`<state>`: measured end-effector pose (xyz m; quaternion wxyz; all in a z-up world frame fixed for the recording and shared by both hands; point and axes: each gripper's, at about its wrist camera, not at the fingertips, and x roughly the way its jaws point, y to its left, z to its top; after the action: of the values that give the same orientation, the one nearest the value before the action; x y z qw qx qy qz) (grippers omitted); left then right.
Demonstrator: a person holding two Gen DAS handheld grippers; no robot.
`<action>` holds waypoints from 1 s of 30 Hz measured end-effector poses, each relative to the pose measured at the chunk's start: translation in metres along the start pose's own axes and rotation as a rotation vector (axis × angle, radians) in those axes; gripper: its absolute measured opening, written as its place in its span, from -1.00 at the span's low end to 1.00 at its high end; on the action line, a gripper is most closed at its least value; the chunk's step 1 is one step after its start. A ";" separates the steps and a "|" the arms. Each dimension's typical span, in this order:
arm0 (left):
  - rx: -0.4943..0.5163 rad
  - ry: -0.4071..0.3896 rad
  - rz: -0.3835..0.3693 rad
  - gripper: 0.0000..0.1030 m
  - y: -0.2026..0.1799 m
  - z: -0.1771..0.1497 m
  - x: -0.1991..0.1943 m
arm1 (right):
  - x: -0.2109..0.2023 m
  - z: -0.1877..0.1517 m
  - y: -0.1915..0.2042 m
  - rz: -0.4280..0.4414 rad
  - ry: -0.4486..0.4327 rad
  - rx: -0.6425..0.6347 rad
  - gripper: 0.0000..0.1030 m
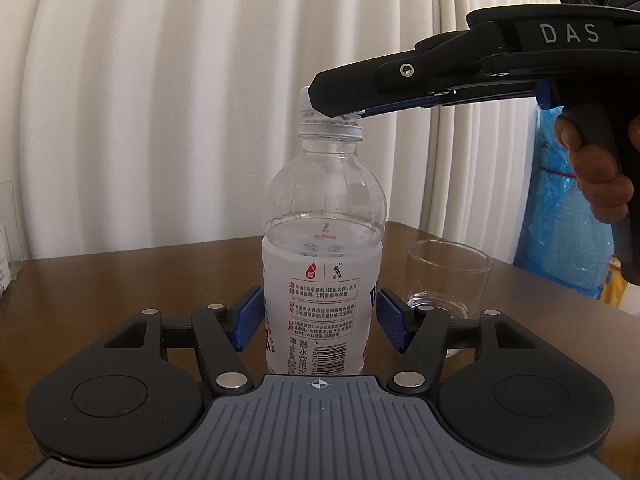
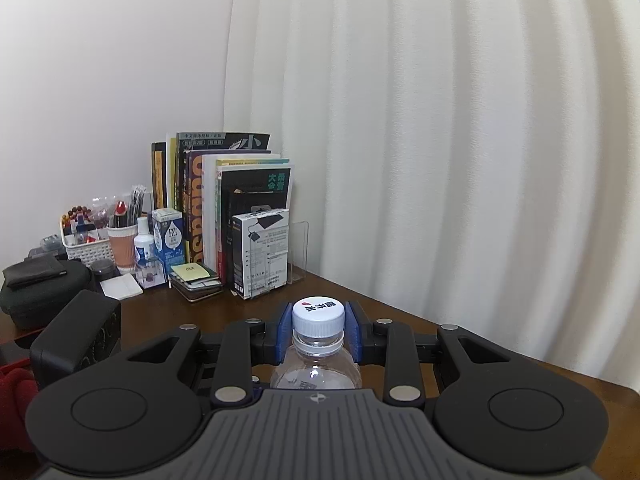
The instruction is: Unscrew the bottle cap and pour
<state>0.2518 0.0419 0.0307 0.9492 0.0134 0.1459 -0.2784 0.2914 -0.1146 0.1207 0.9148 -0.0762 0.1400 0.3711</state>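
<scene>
The right gripper, marked "DAS", is clamped on the white cap, which only its own view shows printed with Chinese writing. The left gripper squeezes the clear bottle between its blue pads; only its view shows the barcode label and, just right, an empty glass.

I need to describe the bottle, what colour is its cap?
White, with black characters and a small red mark on top; the cap shows best in the right wrist view.

- Left gripper: black linkage arms, blue ribbed pads, silver pivot screws, grey ridged base.
- Right gripper: same build; white "DAS" lettering on its side.
</scene>
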 end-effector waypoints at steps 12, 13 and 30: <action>-0.001 0.000 0.000 0.20 0.000 0.001 0.002 | 0.000 0.002 0.001 -0.007 0.014 -0.015 -0.36; -0.001 -0.001 0.000 0.20 0.000 0.001 0.002 | 0.000 0.002 0.001 -0.007 0.015 -0.016 -0.35; 0.002 -0.003 0.005 0.16 -0.001 0.002 0.001 | -0.003 0.000 0.005 -0.015 0.010 -0.017 -0.33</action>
<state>0.2525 0.0410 0.0322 0.9501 0.0144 0.1443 -0.2761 0.2858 -0.1132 0.1219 0.9161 -0.0870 0.1410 0.3651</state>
